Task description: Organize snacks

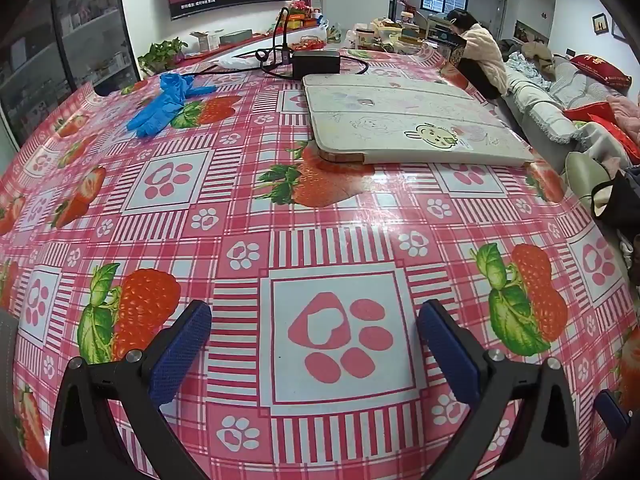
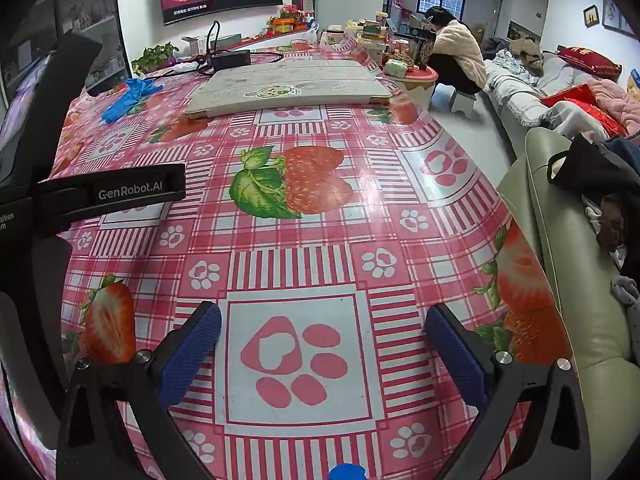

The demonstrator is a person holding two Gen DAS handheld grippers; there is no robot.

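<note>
Strawberry-print cloth on counter: blue gloves far left, folded tablet case and power brick far. Left tongs and right tongs both spread wide, pinching nothing. No snacks on this counter; possibly among packages on far cluttered table, too small to judge weight or hold.

The snacks stand as a crowded huddle of jars, tins and boxes on a low surface just past the far right corner of the strawberry-print table, mostly upright and packed close, too distant to tell apart singly.
</note>
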